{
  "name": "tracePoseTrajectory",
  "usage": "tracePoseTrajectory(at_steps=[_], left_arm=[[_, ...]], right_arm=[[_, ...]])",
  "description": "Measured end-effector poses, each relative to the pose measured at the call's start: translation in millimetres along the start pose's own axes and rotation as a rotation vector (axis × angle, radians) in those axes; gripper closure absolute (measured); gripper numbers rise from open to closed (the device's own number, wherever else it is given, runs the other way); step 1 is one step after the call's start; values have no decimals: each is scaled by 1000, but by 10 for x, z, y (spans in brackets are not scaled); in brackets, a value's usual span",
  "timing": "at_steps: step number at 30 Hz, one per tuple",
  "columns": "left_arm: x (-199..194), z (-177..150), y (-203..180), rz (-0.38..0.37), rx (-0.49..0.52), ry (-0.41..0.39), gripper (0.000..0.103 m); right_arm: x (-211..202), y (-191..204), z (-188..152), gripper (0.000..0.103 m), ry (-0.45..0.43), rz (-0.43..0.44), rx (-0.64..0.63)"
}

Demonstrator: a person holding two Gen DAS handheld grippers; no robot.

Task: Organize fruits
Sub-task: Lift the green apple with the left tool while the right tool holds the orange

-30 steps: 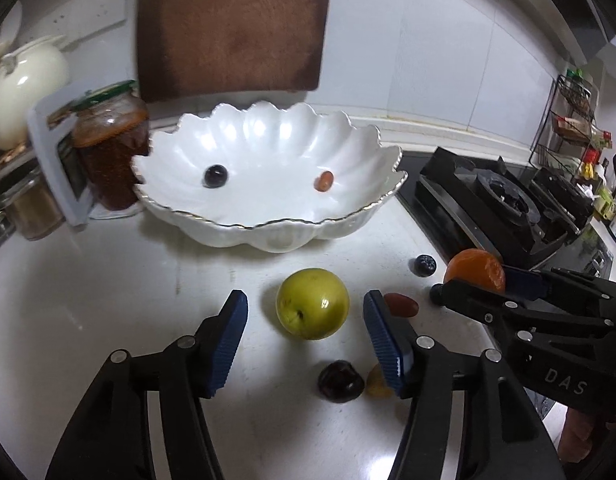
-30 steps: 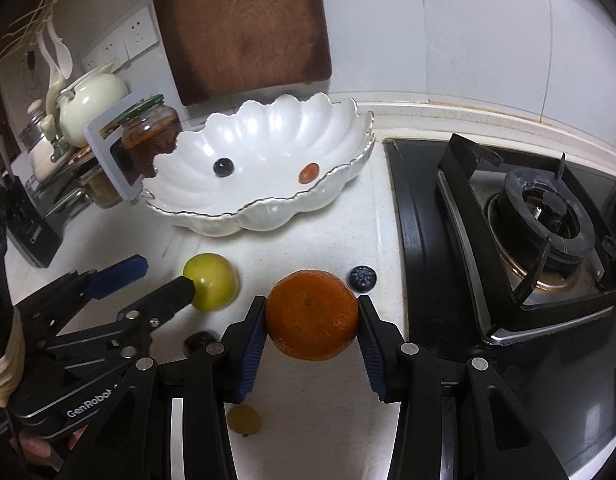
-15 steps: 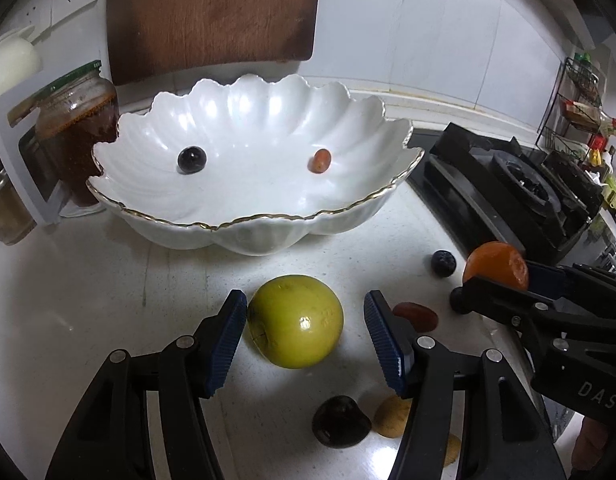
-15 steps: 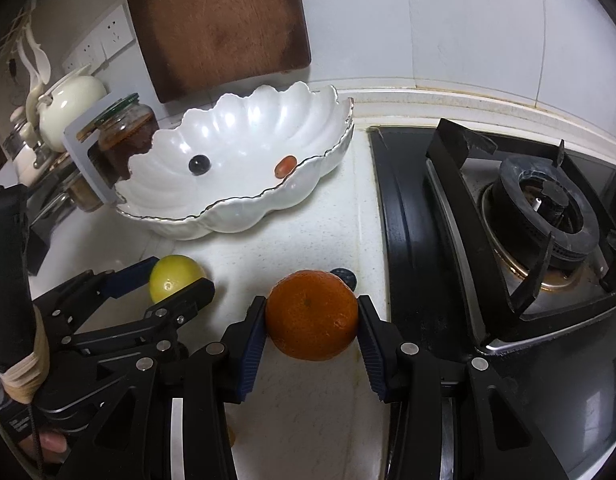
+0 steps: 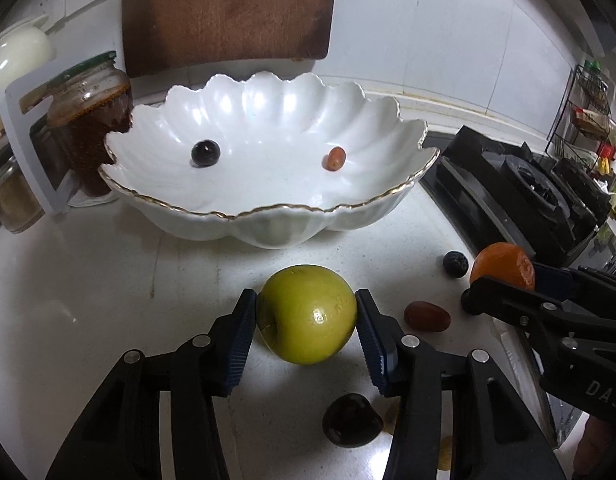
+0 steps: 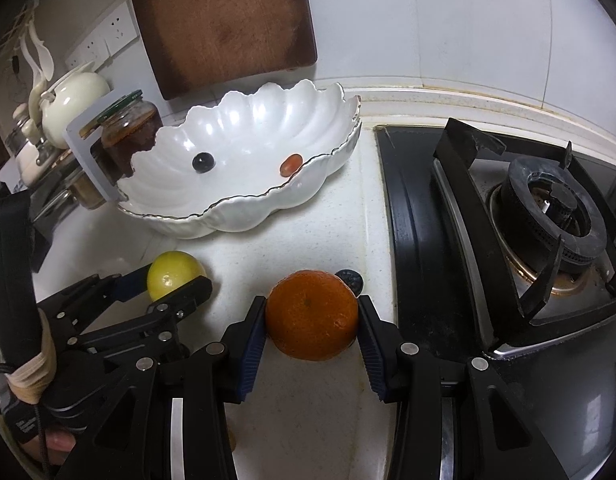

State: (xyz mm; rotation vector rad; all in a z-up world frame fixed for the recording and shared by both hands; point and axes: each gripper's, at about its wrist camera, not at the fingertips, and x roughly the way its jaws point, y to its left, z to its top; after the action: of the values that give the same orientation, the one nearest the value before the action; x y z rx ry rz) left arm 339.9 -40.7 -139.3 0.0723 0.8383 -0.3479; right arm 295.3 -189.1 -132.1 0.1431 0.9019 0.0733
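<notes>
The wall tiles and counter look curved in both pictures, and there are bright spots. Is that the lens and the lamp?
Left wrist view: fisheye bending bows the wall, corners go black, and glare sits on the green apple and the white bowl. Right wrist view: same bowing around the stove, sharp centre, soft shine on the orange.

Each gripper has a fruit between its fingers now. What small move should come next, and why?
Probably finish closing the left gripper, then lift. Its jaws are closing, blue pads at both sides of the round green apple on the white counter. The white scalloped bowl waits just beyond. The right gripper already clamps the orange mandarin.
</notes>
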Motion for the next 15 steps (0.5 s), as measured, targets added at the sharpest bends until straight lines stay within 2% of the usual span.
tracePoseTrajectory(at_steps=[15], left_arm=[[-520,79,-45,38,-33,-92,54]], right_arm=[[-247,24,57,58,-73,29,-27]])
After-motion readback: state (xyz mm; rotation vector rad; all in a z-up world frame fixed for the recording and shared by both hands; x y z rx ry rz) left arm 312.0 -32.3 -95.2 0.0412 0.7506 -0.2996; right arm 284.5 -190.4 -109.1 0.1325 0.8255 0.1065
